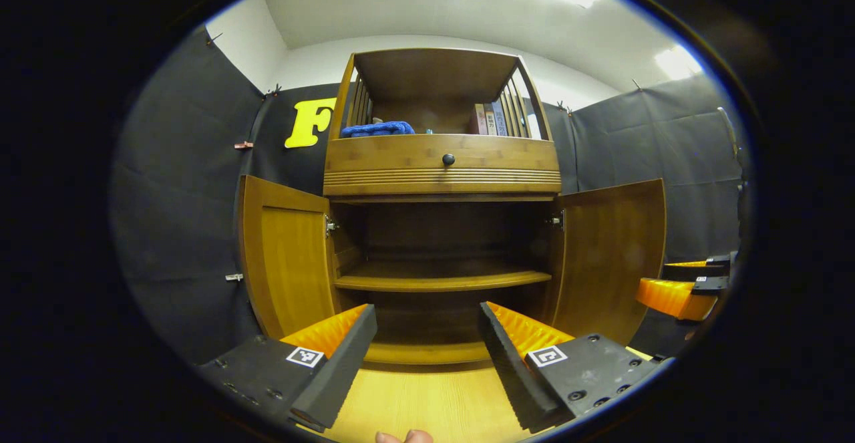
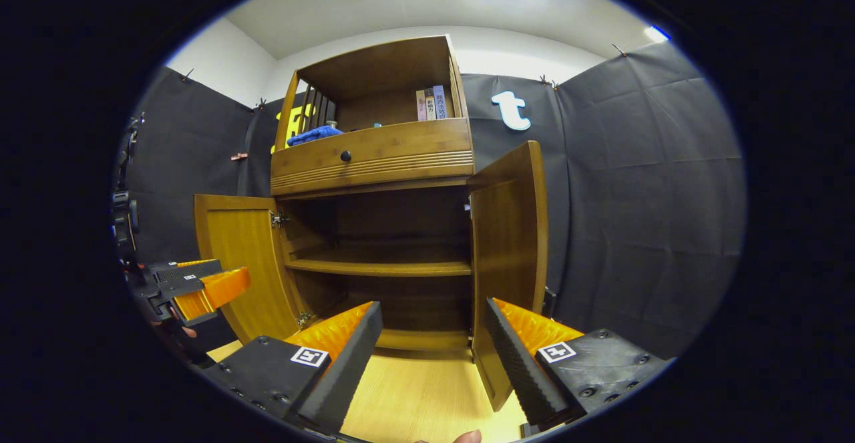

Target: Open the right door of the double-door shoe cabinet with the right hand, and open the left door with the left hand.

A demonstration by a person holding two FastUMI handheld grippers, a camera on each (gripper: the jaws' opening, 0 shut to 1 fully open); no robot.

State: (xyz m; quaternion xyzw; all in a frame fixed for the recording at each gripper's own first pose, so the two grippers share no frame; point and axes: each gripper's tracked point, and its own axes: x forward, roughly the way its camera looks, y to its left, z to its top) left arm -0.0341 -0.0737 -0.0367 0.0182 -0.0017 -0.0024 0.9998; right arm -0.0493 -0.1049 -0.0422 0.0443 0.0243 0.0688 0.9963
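Note:
The wooden shoe cabinet [image 1: 441,169] stands ahead with both lower doors swung open. Its left door [image 1: 284,262] and right door [image 1: 611,256] flank a dark inside with one shelf [image 1: 441,279]. My left gripper [image 1: 427,343] is open, low in front of the cabinet, holding nothing. In the right gripper view the left door [image 2: 240,269] and the right door [image 2: 511,256] also stand open, and my right gripper [image 2: 434,346] is open and holds nothing, close to the right door's lower edge. The other gripper [image 2: 194,289] hangs at the left of that view.
An upper drawer with a black knob [image 1: 448,159] tops the doors. The open top shelf holds a blue cloth [image 1: 377,129] and books [image 1: 487,119]. Pale wooden floor [image 1: 427,403] runs under the grippers. The right gripper [image 1: 681,289] shows at the far right of the left gripper view.

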